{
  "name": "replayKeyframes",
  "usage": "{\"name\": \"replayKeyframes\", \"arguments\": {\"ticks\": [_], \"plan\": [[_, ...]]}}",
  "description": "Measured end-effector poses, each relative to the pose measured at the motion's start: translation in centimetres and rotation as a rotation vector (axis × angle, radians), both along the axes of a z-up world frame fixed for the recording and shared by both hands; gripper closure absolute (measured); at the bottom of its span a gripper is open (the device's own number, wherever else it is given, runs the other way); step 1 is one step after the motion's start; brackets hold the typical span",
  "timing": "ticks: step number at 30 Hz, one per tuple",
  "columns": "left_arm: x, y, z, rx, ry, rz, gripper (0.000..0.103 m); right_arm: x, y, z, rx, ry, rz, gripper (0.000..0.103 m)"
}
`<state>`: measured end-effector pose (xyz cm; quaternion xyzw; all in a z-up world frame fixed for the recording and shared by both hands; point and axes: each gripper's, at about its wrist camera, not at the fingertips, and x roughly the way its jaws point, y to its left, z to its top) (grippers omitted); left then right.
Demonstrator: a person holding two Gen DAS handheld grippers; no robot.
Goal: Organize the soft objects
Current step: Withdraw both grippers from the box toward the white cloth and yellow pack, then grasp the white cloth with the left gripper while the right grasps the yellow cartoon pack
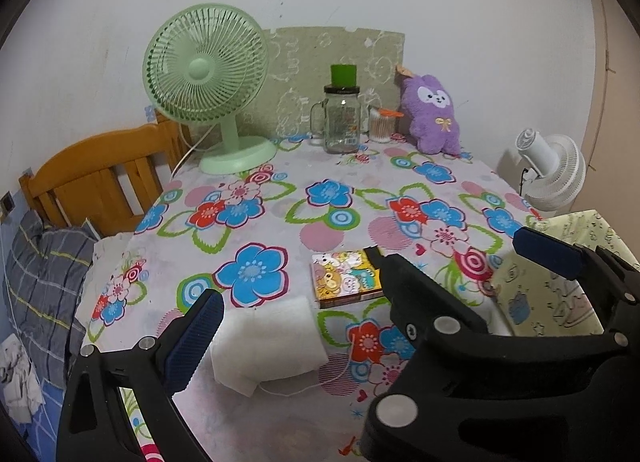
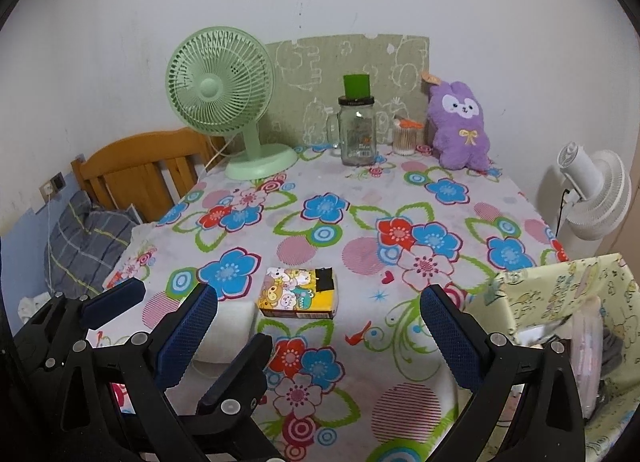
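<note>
Left wrist view: the left hand-held gripper [image 1: 376,302] is spread wide over the near part of the flowered surface [image 1: 280,222] and grips nothing. A white foam block [image 1: 266,342] lies between its blue pads, close to the left one, though contact cannot be judged; a thin white cord [image 1: 320,384] trails from beneath the block. Just beyond sits a small cartoon-printed packet [image 1: 344,278], lying flat. At the far edge, against the wall, stand a green desk fan [image 1: 208,78], a glass jar with a green cap [image 1: 342,118], a cotton-swab container [image 1: 380,126] and a purple plush rabbit [image 1: 434,114] — upright, leaning on a patterned backboard [image 1: 304,62].

Right wrist view: the right hand-held gripper [image 2: 320,326] is likewise wide open and empty, with the packet [image 2: 298,294] ahead between its fingers. The left hand-held gripper [image 2: 180,322] shows at lower left, around the foam block [image 2: 228,334]. A fabric bin with a pale printed lining [image 2: 560,302] stands off the surface's right edge, holding soft items that are hard to identify.
</note>
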<state>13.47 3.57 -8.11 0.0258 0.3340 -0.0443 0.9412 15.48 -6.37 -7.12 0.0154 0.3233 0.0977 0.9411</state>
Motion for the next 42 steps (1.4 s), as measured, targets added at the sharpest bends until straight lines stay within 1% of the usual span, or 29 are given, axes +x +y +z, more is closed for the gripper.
{"name": "replayKeyframes", "arguments": {"ticks": [8, 15, 19, 28, 34, 37, 39, 40, 42], "plan": [[1.6, 1.1, -1.7, -0.004, 0.055, 0.047, 0.002, 1.7, 0.7, -1.7, 0.002, 0.042, 0.000, 0.001], [2.7, 2.1, -3.1, -0.015, 0.098, 0.067, 0.002, 2.9, 1.5, -3.0, -0.006, 0.070, 0.007, 0.001], [3.4, 2.7, -4.0, -0.033, 0.129, 0.089, 0.002, 3.5, 1.8, -3.7, -0.007, 0.087, 0.004, 0.001], [4.4, 3.6, -5.9, -0.051, 0.189, 0.112, 0.002, 4.5, 2.5, -5.4, -0.026, 0.121, 0.004, 0.001], [4.4, 4.0, -6.7, -0.052, 0.209, 0.123, 0.002, 4.8, 2.9, -6.4, -0.022, 0.129, 0.002, 0.001], [4.4, 4.1, -7.0, -0.054, 0.214, 0.126, 0.004, 4.9, 3.1, -6.5, -0.026, 0.125, 0.007, 0.001], [4.5, 4.1, -7.2, -0.052, 0.219, 0.129, 0.008, 5.0, 3.2, -6.7, -0.035, 0.127, 0.008, 0.000], [4.6, 4.2, -7.2, -0.051, 0.221, 0.131, 0.011, 5.1, 3.3, -6.8, -0.038, 0.131, 0.011, 0.000], [4.6, 4.3, -7.4, -0.053, 0.228, 0.132, 0.013, 5.2, 3.4, -6.9, -0.043, 0.134, 0.012, 0.000]]}}
